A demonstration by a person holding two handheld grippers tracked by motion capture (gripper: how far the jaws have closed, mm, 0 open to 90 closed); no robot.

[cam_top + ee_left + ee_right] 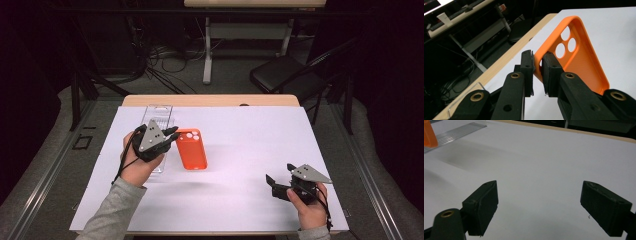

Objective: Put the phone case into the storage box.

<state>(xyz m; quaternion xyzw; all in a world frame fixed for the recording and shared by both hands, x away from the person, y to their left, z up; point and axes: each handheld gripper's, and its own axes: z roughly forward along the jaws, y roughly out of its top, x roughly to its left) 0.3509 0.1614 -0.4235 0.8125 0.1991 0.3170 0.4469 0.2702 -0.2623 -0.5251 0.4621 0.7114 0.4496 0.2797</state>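
Note:
An orange phone case (192, 149) with round camera holes lies left of the table's middle, inner side up. My left gripper (170, 134) is shut on the case's left rim. In the left gripper view the two pads (527, 62) pinch that thin orange wall (579, 55), and the case tilts up off the white sheet. My right gripper (272, 181) hovers open over the front right of the table, apart from the case. Its jaws (539, 186) stand wide with only white sheet between them; a corner of the case (428, 135) shows at the far left.
A clear plastic tray (159, 114) lies under and behind my left hand, by the table's far edge. A white sheet (250, 135) covers the wooden table. Beyond the table stand a black chair (282, 72) and a desk leg among floor cables.

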